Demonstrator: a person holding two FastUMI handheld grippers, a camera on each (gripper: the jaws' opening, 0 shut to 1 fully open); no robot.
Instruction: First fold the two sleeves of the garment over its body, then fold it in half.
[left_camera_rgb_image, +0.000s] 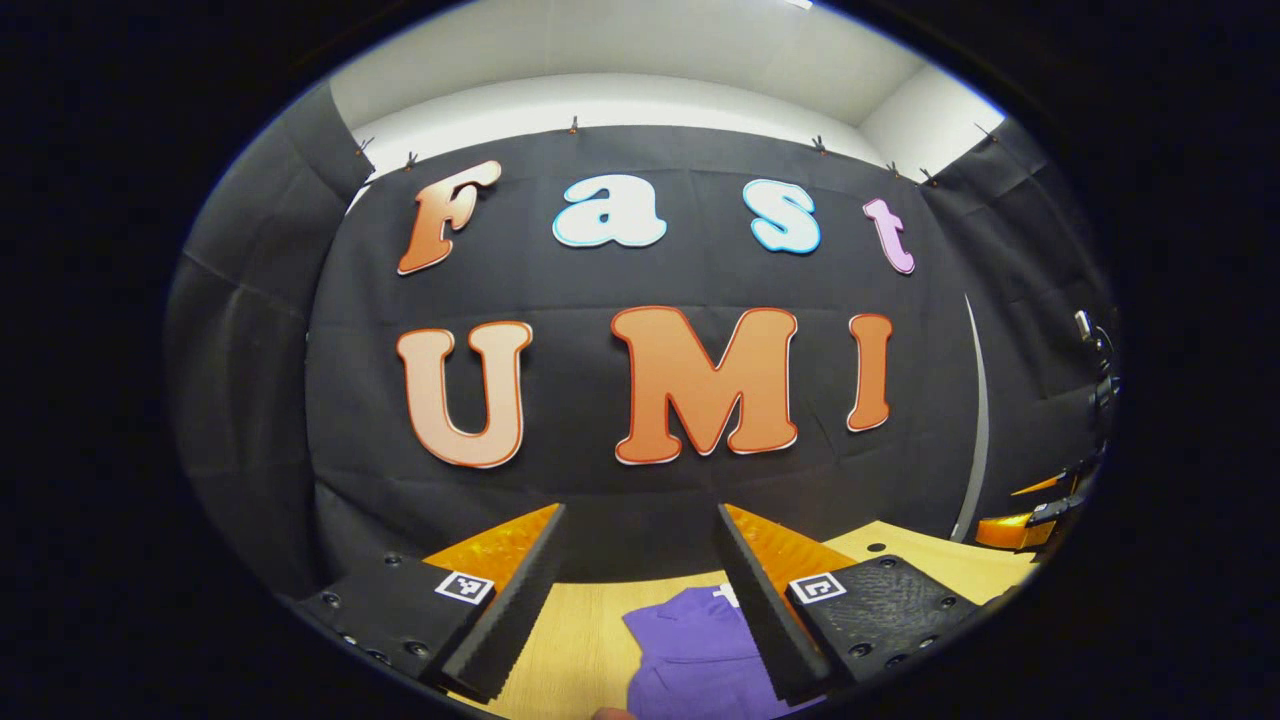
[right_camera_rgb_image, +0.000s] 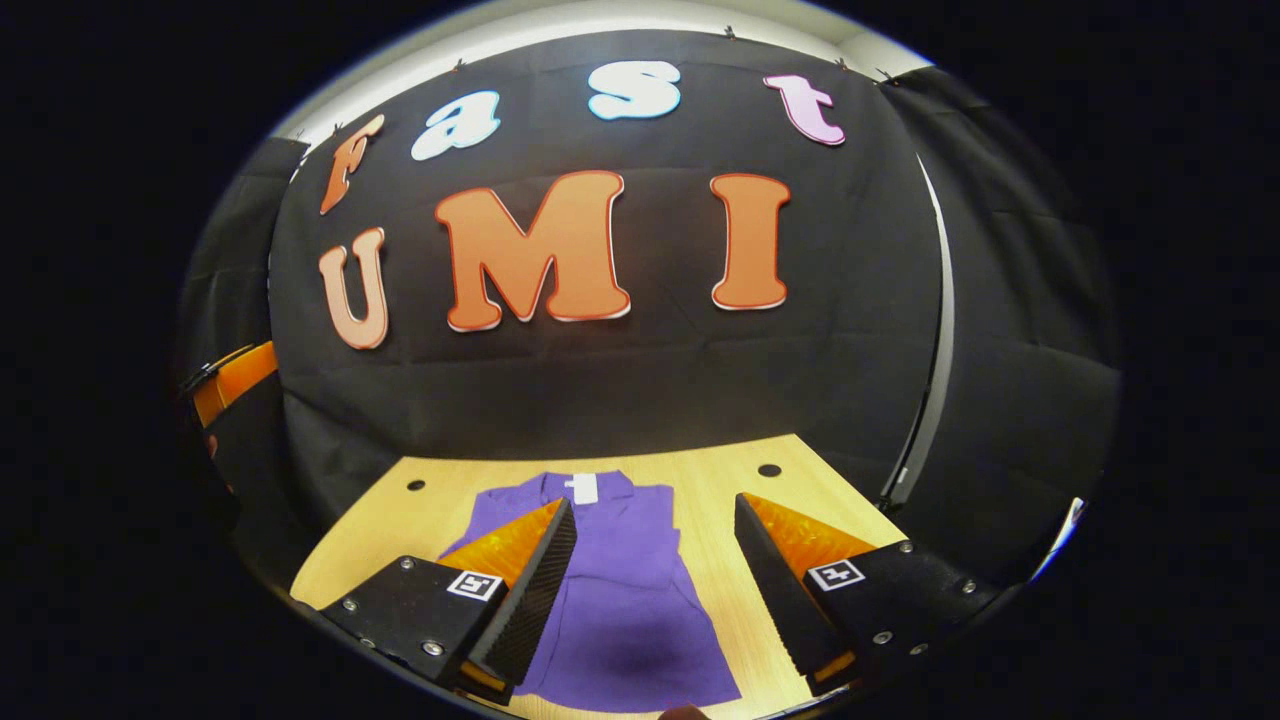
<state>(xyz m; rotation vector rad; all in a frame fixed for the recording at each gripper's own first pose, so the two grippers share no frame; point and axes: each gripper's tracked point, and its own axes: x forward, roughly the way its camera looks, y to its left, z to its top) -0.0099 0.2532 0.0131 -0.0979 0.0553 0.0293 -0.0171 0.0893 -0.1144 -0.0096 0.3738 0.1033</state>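
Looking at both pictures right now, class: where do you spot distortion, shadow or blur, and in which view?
Left gripper view: fisheye bends the booth's wall and the wooden table edge; the purple garment sits low, partly behind the open left claw. Right gripper view: same bowing; a soft dark shadow falls on the garment's lower middle between the open right claw fingers; focus looks sharp.

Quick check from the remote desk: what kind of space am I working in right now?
Most likely a staged recording booth, not a home: black cloth wall draped behind a small wooden table, with a purple garment laid flat on it.
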